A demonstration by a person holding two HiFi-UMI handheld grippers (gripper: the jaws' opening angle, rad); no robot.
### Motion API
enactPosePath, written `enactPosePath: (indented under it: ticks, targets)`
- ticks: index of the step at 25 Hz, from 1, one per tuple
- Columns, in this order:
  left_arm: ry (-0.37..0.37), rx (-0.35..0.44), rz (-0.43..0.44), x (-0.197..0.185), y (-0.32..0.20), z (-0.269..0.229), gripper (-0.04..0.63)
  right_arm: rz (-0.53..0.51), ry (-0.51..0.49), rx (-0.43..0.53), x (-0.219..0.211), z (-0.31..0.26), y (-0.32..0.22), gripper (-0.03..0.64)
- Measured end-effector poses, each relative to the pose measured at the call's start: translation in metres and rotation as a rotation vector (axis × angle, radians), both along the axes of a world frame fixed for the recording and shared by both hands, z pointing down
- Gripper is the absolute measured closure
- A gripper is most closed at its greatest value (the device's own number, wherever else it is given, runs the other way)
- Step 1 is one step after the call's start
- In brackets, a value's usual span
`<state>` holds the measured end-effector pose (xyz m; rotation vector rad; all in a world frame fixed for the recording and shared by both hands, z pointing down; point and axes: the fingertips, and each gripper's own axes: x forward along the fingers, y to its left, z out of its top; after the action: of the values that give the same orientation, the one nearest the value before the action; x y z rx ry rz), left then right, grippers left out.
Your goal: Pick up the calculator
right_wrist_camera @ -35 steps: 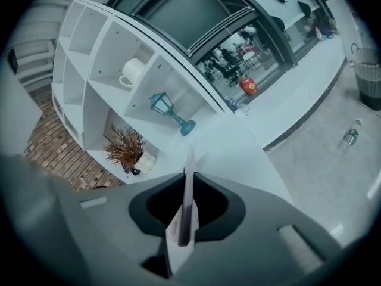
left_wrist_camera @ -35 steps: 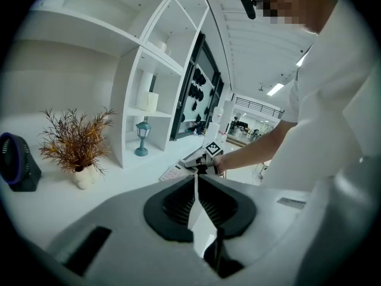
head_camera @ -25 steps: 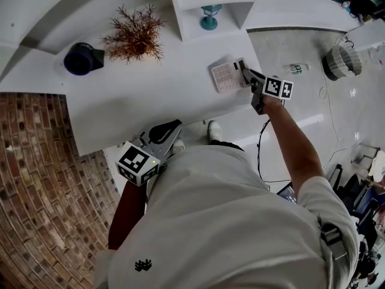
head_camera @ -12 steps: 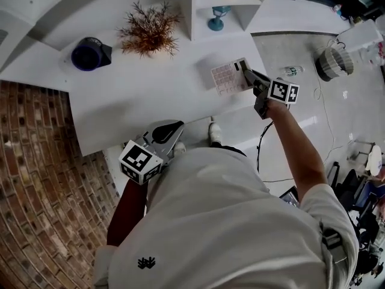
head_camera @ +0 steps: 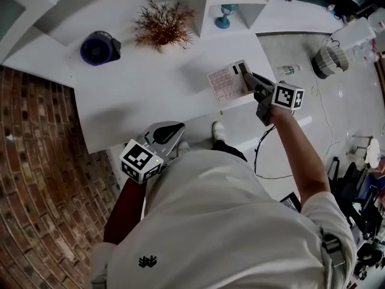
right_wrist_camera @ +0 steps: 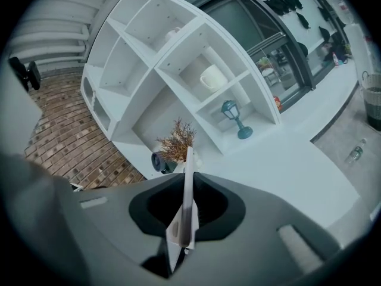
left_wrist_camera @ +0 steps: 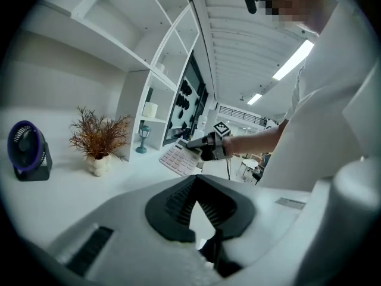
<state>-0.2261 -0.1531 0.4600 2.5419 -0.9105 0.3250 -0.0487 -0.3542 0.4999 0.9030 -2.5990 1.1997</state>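
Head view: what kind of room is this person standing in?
Probably an office or showroom dressed like a home study: a white desk with a dried plant and a small fan, built-in white shelves holding a lantern ornament, and ceiling strip lights overhead.

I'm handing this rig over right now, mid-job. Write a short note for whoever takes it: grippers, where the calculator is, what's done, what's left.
Right gripper: shut on the calculator, gripping it near its display, with the calculator edge-on between the jaws.
Left gripper: shut, empty, low by the person's body, off the table.
Calculator: tilted, held clear of the table, above its right part.
Done: grasp and lift.
Left: hold the grip; no set-down spot is given.
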Motion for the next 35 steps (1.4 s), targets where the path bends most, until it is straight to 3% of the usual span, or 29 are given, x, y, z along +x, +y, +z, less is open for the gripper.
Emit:
enactPosePath:
  ticks: [13, 19, 35]
  targets:
    - [0.001, -0.041, 0.062, -0.036, 0.057, 0.022, 0.589, -0.068, 0.003, 0.029, -0.058, -0.034, 0.078, 0.563]
    - [0.014, -0.023, 0.072, -0.047, 0.075, 0.029, 0.589, -0.098, 0.009, 0.043, -0.077, -0.039, 0.108, 0.563]
    - [0.023, -0.012, 0.08, -0.054, 0.076, 0.025, 0.589, -0.129, 0.004, 0.048, -0.092, -0.057, 0.128, 0.563]
